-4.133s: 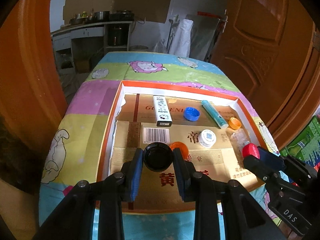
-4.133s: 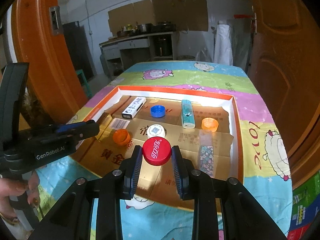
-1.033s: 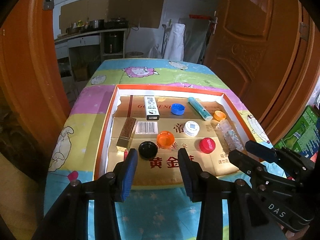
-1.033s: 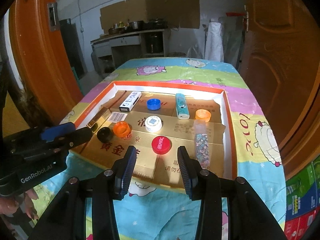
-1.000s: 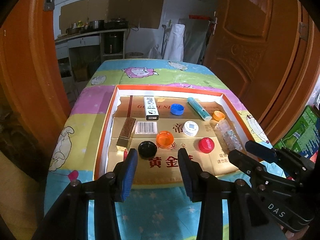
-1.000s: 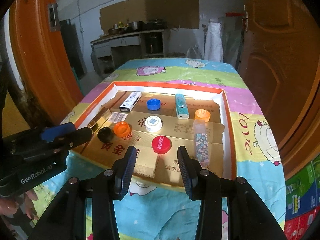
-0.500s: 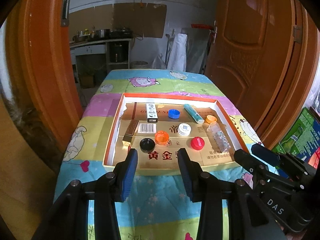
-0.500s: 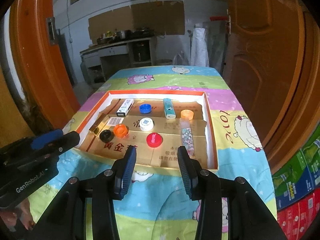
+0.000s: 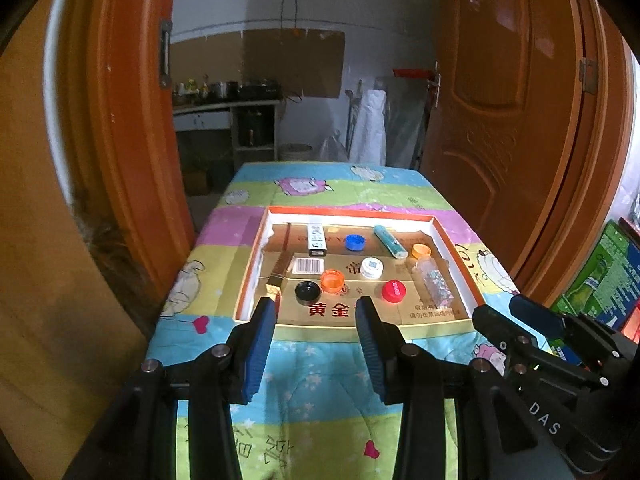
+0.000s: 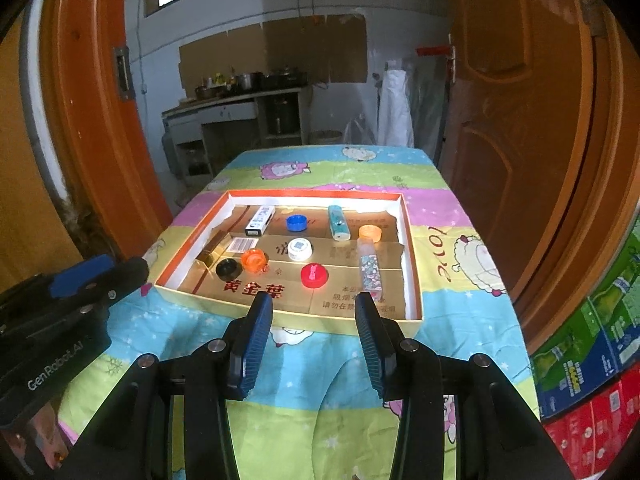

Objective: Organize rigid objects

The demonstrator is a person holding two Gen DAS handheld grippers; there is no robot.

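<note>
An orange-rimmed shallow box [image 9: 256,264] [image 10: 412,248] lies on the table. In it lie a black cap [image 9: 307,291] [image 10: 228,268], an orange cap [image 9: 332,280] [image 10: 254,259], a red cap [image 9: 393,291] [image 10: 314,275], a white cap [image 9: 371,267], a blue cap [image 9: 355,242], a small orange cap [image 9: 421,250], a white box [image 9: 316,237], a teal tube [image 9: 390,241] and a glitter tube [image 9: 432,280]. My left gripper [image 9: 316,320] and right gripper [image 10: 313,316] are open and empty, held back near the table's front, well short of the box.
The table wears a colourful cartoon cloth [image 9: 320,392]. Orange doors [image 9: 512,120] stand on both sides. Stacked printed cartons [image 10: 592,360] sit at the right. A counter with pots [image 10: 248,92] stands at the back.
Both grippers let go of the black and red caps, which now lie in the box, and pulled back and up from it.
</note>
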